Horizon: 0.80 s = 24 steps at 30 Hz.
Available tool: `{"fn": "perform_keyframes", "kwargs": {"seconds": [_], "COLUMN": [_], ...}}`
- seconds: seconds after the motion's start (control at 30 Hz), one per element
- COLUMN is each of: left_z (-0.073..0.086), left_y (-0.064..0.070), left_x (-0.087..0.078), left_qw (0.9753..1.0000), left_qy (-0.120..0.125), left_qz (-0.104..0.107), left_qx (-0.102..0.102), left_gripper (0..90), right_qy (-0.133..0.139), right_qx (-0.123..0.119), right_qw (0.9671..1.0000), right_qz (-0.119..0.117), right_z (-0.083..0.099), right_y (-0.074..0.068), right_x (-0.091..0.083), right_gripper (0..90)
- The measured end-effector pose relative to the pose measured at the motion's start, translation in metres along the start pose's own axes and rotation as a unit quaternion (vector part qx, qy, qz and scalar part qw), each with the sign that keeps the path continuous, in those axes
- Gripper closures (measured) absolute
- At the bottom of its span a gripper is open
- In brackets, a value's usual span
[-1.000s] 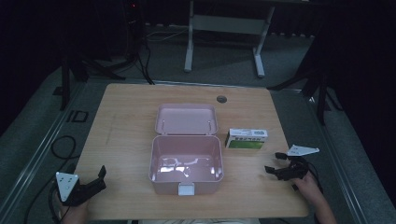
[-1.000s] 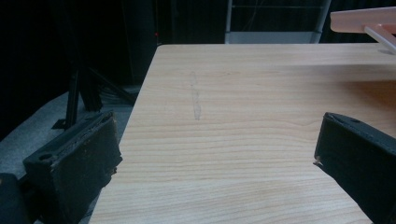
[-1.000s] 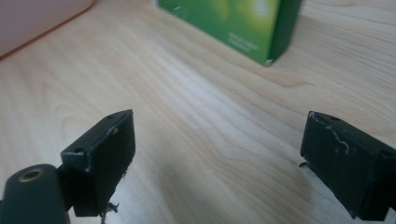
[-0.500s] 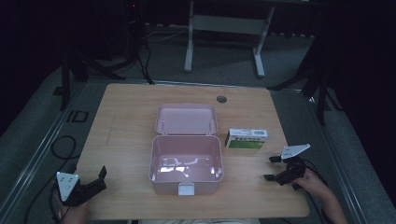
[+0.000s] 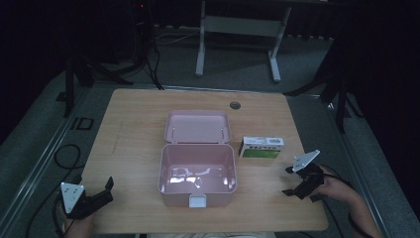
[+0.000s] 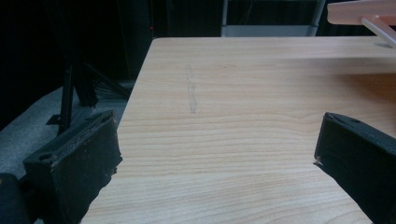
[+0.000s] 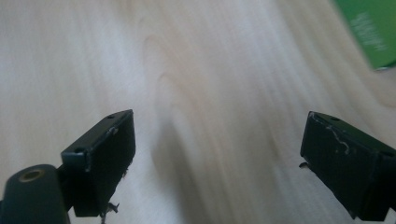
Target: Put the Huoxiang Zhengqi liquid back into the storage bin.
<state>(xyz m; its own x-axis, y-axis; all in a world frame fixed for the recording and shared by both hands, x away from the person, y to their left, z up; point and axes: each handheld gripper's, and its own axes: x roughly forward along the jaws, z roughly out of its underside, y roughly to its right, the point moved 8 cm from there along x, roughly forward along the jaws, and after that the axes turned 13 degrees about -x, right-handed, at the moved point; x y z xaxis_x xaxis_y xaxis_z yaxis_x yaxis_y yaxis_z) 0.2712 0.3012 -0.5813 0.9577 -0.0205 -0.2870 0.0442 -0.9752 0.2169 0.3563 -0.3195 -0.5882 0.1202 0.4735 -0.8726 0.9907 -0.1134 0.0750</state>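
A pink plastic box [image 5: 197,173] stands open at the middle of the wooden table [image 5: 133,129], its lid [image 5: 198,126] laid back behind it. Just right of it lies a white and green carton [image 5: 261,147], whose green corner [image 7: 371,32] appears at the top right of the right gripper view. My right gripper [image 5: 289,181] is open, held above the table's right front part, below the carton, with nothing between its jaws. At the table's front left corner my left gripper [image 5: 106,191] is open too, pointing across bare wood [image 6: 224,116] toward the lid's edge [image 6: 362,11].
A round cable hole [image 5: 235,105] sits near the table's far edge. Cables [image 5: 64,158] lie on the floor at the left. Beyond the table stands a white frame with legs [image 5: 237,39] in a dark room.
My right gripper has risen off the table and tilted, drifting slightly right and forward. The left gripper, box and carton have stayed put.
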Motion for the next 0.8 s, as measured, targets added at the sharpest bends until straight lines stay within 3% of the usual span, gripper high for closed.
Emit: {"fn": "perform_keyframes", "kwargs": {"seconds": [0.1,0.13,0.2,0.27,0.3,0.47,0.67,0.8], "left_z": [0.000,0.000,0.001,0.001,0.001,0.001,0.001,0.001], "left_y": [-0.001,-0.001,-0.001,-0.001,0.000,0.000,0.000,0.000], "left_x": [0.000,0.000,0.000,0.000,0.000,0.000,0.000,0.000], "left_qw": [1.0000,1.0000,1.0000,1.0000,1.0000,1.0000,1.0000,1.0000], "left_qy": [-0.001,-0.001,-0.002,-0.002,-0.002,-0.002,-0.003,-0.004], "left_qz": [-0.001,-0.001,0.000,0.000,0.001,0.002,0.002,0.003], "left_qx": [-0.002,-0.002,-0.004,-0.004,-0.004,-0.005,-0.004,-0.002], "left_gripper": [0.3,0.3,0.3,0.3,0.3,0.3,0.3,0.3], "right_qy": [-0.045,-0.045,-0.091,-0.100,-0.117,-0.142,-0.155,-0.160], "right_qx": [-0.013,-0.013,-0.031,-0.039,-0.048,-0.068,-0.073,-0.077], "right_qw": [0.9983,0.9983,0.9943,0.9932,0.9904,0.9855,0.9830,0.9829], "right_qz": [-0.033,-0.033,-0.047,-0.045,-0.056,-0.065,-0.066,-0.049], "right_z": [-0.003,-0.003,-0.008,-0.010,-0.014,-0.023,-0.033,-0.039], "right_y": [-0.008,-0.008,-0.014,-0.014,-0.016,-0.016,-0.016,-0.013], "right_x": [0.001,0.001,-0.001,-0.002,-0.004,-0.007,-0.004,-0.002], "right_gripper": [10.0,10.0,10.0,10.0,10.0,10.0,10.0,10.0]}}
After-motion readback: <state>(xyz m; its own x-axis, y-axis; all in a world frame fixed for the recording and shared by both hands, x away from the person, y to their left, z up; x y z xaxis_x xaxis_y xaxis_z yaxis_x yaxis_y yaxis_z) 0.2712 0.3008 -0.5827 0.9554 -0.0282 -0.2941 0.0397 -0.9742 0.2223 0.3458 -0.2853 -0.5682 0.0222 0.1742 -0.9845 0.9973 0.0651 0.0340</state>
